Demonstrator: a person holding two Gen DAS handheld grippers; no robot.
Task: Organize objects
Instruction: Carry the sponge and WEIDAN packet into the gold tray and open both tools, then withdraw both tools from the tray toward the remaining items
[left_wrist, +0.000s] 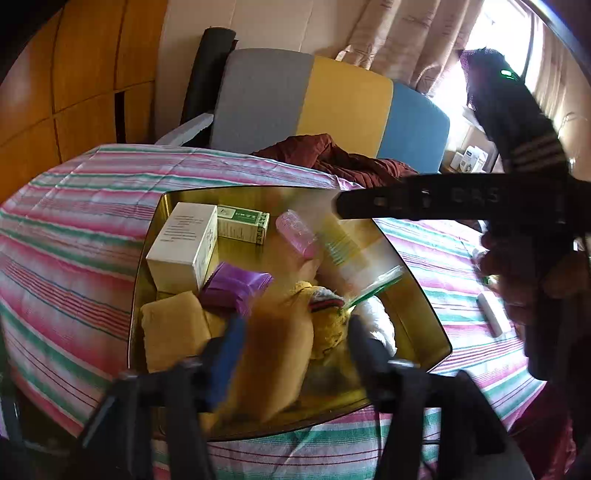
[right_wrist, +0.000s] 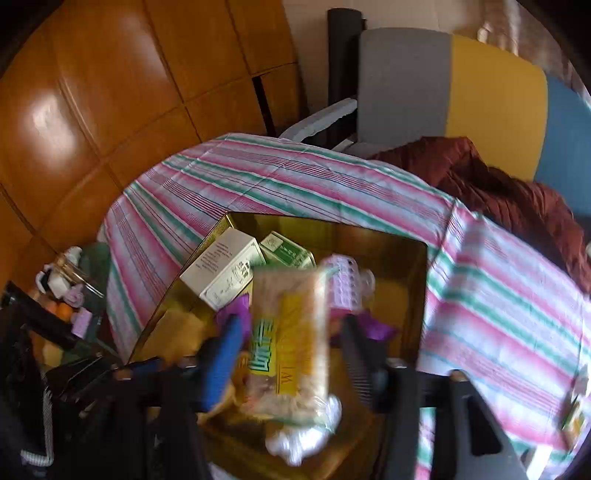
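A gold metal tray (left_wrist: 147, 266) lies on the striped bedspread and holds a white box (left_wrist: 183, 245), a green box (left_wrist: 243, 223), a pink ribbed case (left_wrist: 297, 234), a purple packet (left_wrist: 236, 284) and tan cloths. My left gripper (left_wrist: 291, 332) hangs over the tray's near side; a blurred tan piece (left_wrist: 275, 354) is between its fingers. My right gripper (right_wrist: 290, 332) is above the tray (right_wrist: 421, 295) with a clear yellow-and-green snack packet (right_wrist: 291, 339) between its fingers. That packet (left_wrist: 347, 247) and the right gripper's black body show in the left wrist view.
A grey, yellow and blue headboard cushion (left_wrist: 314, 103) and a crumpled maroon blanket (left_wrist: 343, 158) lie behind the tray. A small white item (left_wrist: 493, 312) lies on the bedspread to the right. Wooden wardrobe panels (right_wrist: 110, 92) stand on the left, with clutter on a low shelf (right_wrist: 70, 295).
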